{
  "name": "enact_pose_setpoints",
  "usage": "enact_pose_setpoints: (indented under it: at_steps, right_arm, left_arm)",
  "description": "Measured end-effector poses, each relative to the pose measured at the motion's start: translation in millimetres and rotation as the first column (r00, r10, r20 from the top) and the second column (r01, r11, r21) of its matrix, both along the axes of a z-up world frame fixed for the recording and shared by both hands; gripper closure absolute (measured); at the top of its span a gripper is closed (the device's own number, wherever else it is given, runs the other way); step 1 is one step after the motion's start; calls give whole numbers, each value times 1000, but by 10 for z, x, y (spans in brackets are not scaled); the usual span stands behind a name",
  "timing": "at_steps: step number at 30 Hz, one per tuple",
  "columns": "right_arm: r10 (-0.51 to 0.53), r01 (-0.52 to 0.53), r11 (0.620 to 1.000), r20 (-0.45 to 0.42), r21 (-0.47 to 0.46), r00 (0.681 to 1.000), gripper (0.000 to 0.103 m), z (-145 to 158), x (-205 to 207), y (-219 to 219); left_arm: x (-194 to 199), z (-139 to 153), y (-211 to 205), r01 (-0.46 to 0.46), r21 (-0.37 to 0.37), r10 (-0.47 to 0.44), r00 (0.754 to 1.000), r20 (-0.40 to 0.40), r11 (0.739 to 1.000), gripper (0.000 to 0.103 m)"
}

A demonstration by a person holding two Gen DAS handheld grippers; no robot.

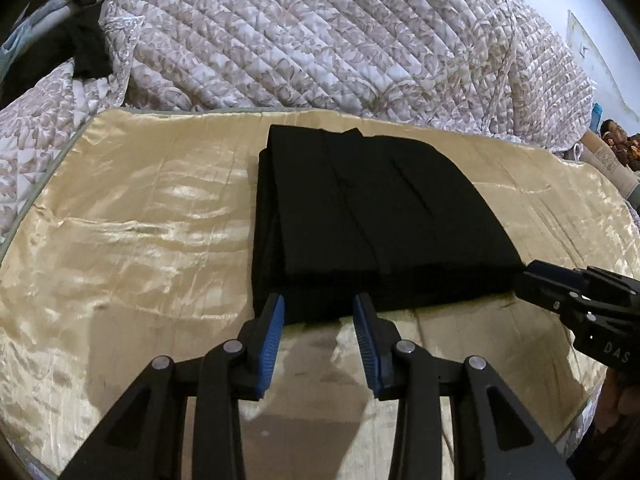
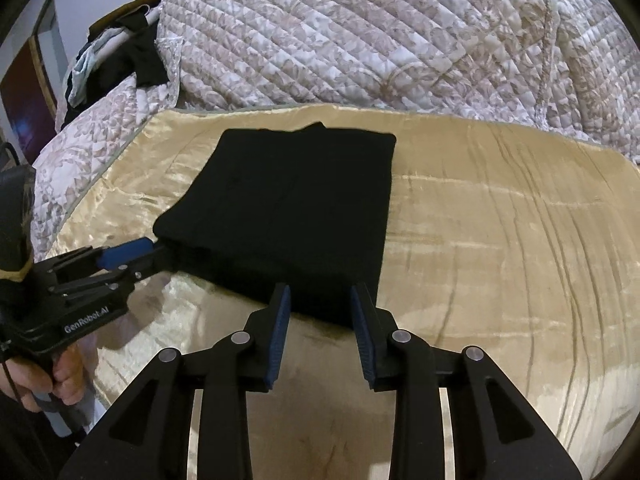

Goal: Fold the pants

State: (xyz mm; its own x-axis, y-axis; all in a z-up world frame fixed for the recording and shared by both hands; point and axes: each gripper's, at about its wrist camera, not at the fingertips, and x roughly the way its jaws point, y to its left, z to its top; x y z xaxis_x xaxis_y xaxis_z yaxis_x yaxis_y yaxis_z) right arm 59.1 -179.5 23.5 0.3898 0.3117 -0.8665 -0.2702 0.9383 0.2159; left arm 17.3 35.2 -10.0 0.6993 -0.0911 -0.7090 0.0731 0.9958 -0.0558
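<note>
Hovering at the near edge of the folded black pants, both grippers, jaws apart, nothing clamped.

Left gripper: blue pads straddle the near-left hem; can't tell whether the tips touch cloth. Right gripper: same story at the near-right corner.

Pants sit as a compact multi-layer rectangle mid-way across the gold satin sheet, looks essentially folded.

Risks, my read:
- Satin is slick; any nudge from the tips slides the whole stack or skews it.
- Closing now likely catches only the top layers, so a lift peels the fold open.
- Uneven pull between the two sides twists the bundle.

Quilted bedspread bunched behind, well clear of the pants.
</note>
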Motion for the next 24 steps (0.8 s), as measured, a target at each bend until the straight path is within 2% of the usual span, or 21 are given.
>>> enact_pose_setpoints:
  at_steps: [6, 12, 14, 16, 19, 22, 24]
  right_arm:
    - [3, -3, 1000, -45, 15, 999, 71, -51, -124, -49]
    - [14, -14, 1000, -10, -2, 1000, 71, 8, -176, -28]
    - [15, -15, 1000, 11, -7, 1000, 71, 35, -180, -11]
    - [-5, 4, 1000, 52, 9, 999, 71, 103, -164, -15]
    - [-51, 49, 999, 95, 25, 994, 71, 152, -72, -35]
    - [-63, 62, 998, 63, 17, 996, 72, 31, 50, 20]
    - [-38, 39, 999, 33, -26, 999, 72, -79, 73, 112]
  left_arm:
    - [-84, 18, -1, -8, 9, 7, 1000, 10, 1000, 64]
    - [-118, 48, 0, -15, 16, 15, 1000, 17, 1000, 64]
    - [-119, 123, 13, -23, 15, 22, 999, 50, 1000, 64]
    - [-86, 213, 14, -28, 12, 26, 996, 89, 1000, 64]
    - [56, 248, 0, -26, -20, 27, 995, 95, 999, 64]
    - [166, 166, -51, -5, -9, 5, 997, 78, 1000, 64]
    - [184, 79, -55, -9, 10, 8, 998, 55, 1000, 63]
